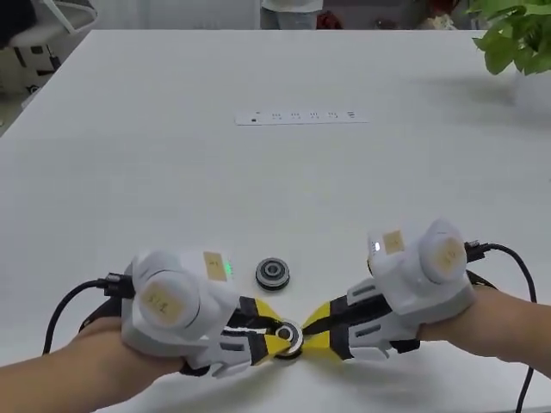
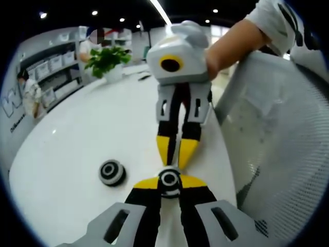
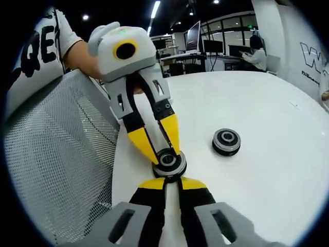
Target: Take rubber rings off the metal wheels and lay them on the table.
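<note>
Metal wheel [image 1: 287, 334] caught between two grippers near the front table edge

The white table [image 1: 258, 189] takes most of the head view, and its surface is plain and bright. Beside the table, close to the person, there is a chair with a white mesh back [image 2: 277, 134], which both gripper views show. A green plant [image 1: 516, 34] stands at the far right of the table. A white power strip [image 1: 301, 117] lies flat, well away from the person, about in the middle.

The left gripper [image 1: 274, 337] and the right gripper [image 1: 312, 331] point at each other, tip to tip, low over the table near its front edge. The left gripper has its yellow-tipped jaws set narrow, one on each side of the metal wheel, and they clamp it. The left gripper view shows this clearly. The right gripper also has its jaws narrow, almost together. Their tips touch the rim of the same wheel from the opposite side. Whether they really pinch something there, I cannot tell. I also cannot tell if this wheel rests on the table or is a little lifted.

A second wheel [image 1: 273, 272] lies flat on the table, just beyond the grippers and apart from both. A dark band [image 3: 226, 152] goes around its rim. It is too small to say if this band is a rubber ring.
</note>
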Available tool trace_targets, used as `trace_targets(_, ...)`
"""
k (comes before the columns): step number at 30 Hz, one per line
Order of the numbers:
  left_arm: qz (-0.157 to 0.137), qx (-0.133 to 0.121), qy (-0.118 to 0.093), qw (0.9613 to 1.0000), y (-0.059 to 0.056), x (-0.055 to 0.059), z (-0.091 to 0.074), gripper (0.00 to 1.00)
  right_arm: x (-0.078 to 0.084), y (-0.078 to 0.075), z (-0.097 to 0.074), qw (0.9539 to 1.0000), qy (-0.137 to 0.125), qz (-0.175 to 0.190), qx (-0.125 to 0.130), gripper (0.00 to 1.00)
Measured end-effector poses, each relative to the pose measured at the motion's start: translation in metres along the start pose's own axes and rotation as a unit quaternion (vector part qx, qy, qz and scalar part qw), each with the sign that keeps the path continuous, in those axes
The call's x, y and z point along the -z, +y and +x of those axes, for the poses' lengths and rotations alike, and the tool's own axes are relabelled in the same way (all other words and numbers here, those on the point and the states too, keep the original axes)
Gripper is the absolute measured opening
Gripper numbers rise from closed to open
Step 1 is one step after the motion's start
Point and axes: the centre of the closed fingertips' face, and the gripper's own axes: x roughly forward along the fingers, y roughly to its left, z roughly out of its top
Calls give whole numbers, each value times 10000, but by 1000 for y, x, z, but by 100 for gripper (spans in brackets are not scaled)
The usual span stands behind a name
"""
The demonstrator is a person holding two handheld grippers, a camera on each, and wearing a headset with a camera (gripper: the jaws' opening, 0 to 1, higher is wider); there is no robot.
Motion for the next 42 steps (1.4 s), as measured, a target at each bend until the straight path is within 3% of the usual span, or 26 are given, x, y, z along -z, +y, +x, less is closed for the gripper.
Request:
trace_targets(8, 54, -4, 30, 10000, -1, 0, 0, 13, 0, -2, 0, 10000, 36, 76, 51, 0)
trace_targets(19, 67, -20, 65, 10000, -1, 1, 1, 13, -2, -4, -5, 9989, 0, 458, 34, 0)
trace_targets(25, 51, -36, 94, 9999, -1, 1, 1, 12, -4, -6, -7, 9942, -142, 1070, 5, 0)
trace_targets(31, 36, -63, 130, 9999, -1, 1, 0, 12, -10, -8, -10, 9885, -386, 1458, -46, 0)
trace_targets(42, 8, -99, 193, 9998, -1, 1, 0, 12, -16, -3, -9, 9854, -492, 1628, -124, 0)
